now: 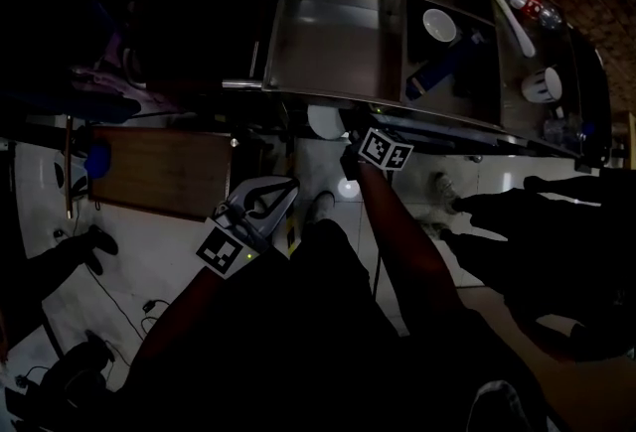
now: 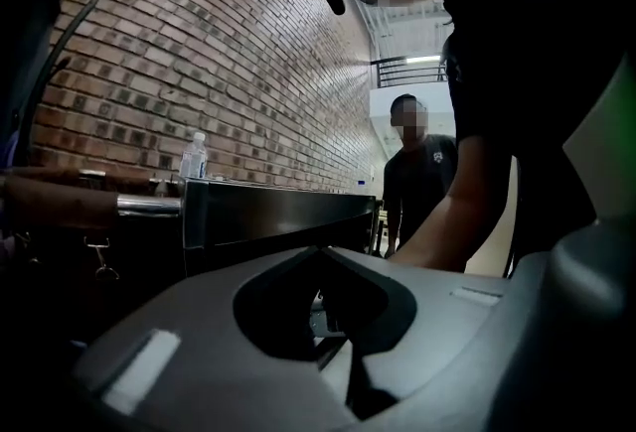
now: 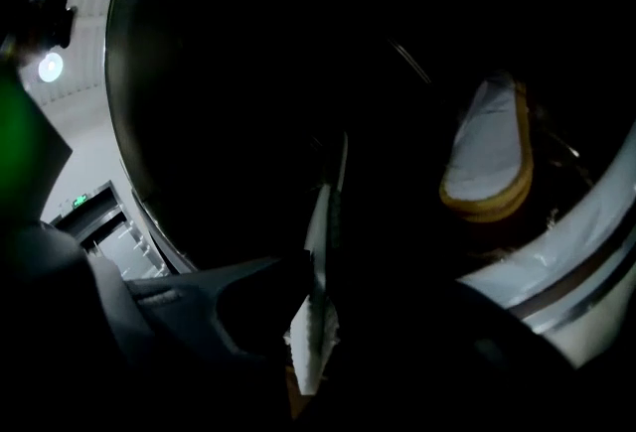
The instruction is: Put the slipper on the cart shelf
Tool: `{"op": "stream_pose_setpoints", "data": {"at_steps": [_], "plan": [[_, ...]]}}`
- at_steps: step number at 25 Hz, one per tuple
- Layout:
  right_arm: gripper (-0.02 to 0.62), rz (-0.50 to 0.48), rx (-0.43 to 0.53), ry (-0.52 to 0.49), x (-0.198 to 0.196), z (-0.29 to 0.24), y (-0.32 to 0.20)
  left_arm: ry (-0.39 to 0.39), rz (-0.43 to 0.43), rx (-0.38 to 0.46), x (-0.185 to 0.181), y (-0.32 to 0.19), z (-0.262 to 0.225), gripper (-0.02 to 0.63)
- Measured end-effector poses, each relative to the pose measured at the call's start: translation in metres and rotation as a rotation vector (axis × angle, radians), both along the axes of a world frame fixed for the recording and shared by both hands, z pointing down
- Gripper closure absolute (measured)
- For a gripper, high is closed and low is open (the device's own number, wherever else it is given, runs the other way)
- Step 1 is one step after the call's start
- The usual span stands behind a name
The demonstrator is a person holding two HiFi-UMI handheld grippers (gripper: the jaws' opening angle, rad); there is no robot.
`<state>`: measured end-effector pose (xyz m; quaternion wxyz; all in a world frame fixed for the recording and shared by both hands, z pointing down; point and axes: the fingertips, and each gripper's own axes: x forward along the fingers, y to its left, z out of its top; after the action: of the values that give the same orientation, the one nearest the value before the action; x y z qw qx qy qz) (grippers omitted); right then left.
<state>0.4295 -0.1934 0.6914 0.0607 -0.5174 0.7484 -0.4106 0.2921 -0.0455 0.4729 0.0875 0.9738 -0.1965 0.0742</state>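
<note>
Under the steel top of the cart (image 1: 328, 33), the right claw (image 3: 323, 221) reaches into the dark lower bay, clenched on the slipper (image 3: 313, 336). The slipper hangs edge-on between the jaws and is not yet set down. The left claw (image 2: 320, 251) waits near the cart's front, its jaws together with nothing in them.

The pinch looks to sit on a thin edge, so the slipper could swing or slide out if it brushes the shelf rim. The bay is very dark, which makes a knock against the top's edge likely. A second slipper (image 3: 487, 157) lies deeper in the recess, and a careless push could shove it aside.

The held slipper shows only as a narrow white strip, flat and soft-looking, with a rough pale face near the jaws. Its twin has a white upper side and a tan border.
</note>
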Motion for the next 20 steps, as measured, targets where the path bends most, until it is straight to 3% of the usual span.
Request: {"op": "stream_pose_setpoints", "data": {"at_steps": [6,16,20], "plan": [[0.535,0.01,0.12,0.189,0.003,-0.009,-0.025,-0.022,-0.042,-0.019,-0.006,0.002,0.005,0.603],[0.522,-0.005,0.158,0.357,0.013,-0.009,-0.047,-0.041,-0.062,-0.024,-0.005,0.006,0.008,0.603],[0.425,0.003,0.167,0.436,0.019,-0.008,-0.049,-0.043,-0.064,-0.028,-0.004,0.007,0.01,0.603]]}}
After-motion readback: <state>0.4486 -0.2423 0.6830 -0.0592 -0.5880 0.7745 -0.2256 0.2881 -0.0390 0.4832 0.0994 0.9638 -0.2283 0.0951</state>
